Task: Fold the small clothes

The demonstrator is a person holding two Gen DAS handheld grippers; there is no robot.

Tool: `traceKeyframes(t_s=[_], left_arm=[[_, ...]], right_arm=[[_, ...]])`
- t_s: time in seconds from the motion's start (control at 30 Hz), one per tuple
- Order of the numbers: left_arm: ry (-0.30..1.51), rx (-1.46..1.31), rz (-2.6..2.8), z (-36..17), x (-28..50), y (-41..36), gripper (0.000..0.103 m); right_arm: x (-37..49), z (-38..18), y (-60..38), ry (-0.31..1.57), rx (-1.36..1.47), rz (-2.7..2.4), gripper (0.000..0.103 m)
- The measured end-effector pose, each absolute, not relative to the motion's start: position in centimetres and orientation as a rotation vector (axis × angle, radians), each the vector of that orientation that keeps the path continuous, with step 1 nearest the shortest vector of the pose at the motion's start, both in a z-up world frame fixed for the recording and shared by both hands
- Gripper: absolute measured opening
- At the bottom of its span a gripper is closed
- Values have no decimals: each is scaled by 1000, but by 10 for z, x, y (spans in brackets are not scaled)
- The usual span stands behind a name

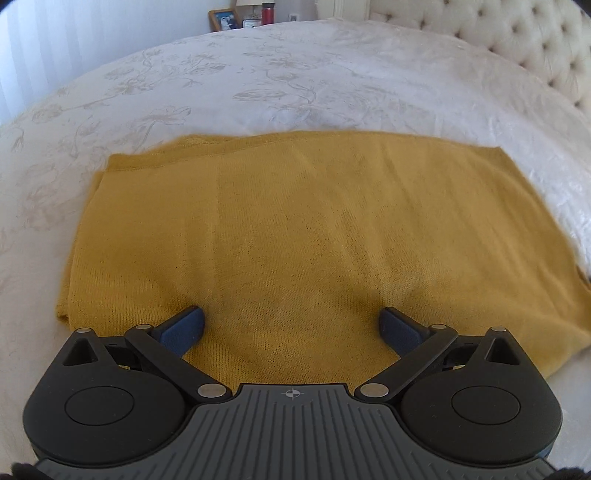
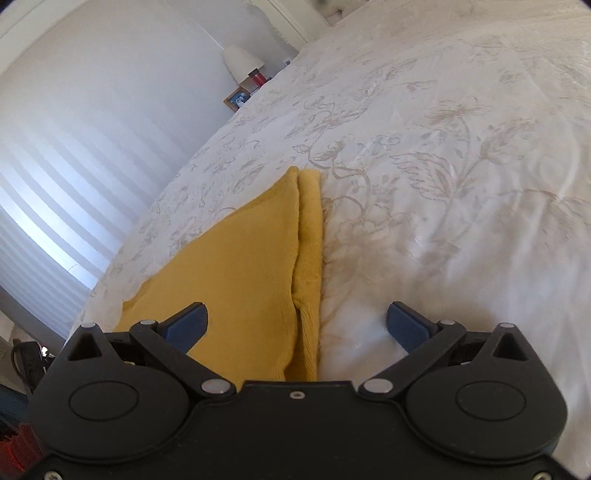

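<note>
Left hand-held gripper (image 1: 291, 325) gapes over the folded yellow garment (image 1: 314, 229).

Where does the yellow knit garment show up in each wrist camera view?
Left wrist: yellow knit garment fills the centre, spread flat ahead of the fingers.
Right wrist: the garment lies left of centre, its layered edge running up the middle.
Shared landmark: framed photo beyond the bed.
</note>
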State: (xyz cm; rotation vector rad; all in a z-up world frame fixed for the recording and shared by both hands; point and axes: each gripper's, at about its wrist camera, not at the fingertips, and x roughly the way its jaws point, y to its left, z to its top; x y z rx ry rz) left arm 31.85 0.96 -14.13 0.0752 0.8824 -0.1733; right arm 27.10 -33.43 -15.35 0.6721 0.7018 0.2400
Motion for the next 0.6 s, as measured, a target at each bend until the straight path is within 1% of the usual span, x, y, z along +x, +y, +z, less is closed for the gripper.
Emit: traceKeyframes(t_s=[0.2, 0.27, 0.3, 0.33, 0.37, 0.4, 0.43, 0.47, 0.6], left_arm=[[886, 54, -182, -140, 320, 13, 103], [883, 52, -181, -141, 319, 13, 103], [881, 53, -181, -141, 319, 13, 103], [879, 53, -181, -142, 320, 12, 103], [878, 52, -180, -142, 320, 12, 103], [880, 51, -181, -142, 321, 12, 103], [886, 48, -184, -141, 322, 12, 103], [893, 42, -187, -138, 323, 14, 103], [878, -59, -214, -119, 332, 25, 103]], right_arm=[[313, -163, -318, 724, 669, 295, 103], [320, -162, -313, 735, 659, 291, 98], [322, -161, -310, 744, 651, 290, 85], [325, -160, -308, 758, 643, 287, 67], [328, -159, -305, 779, 630, 274, 60], [331, -159, -302, 799, 615, 260, 46], [332, -158, -300, 808, 604, 263, 35], [332, -156, -298, 816, 598, 271, 32], [332, -148, -293, 814, 576, 254, 30]])
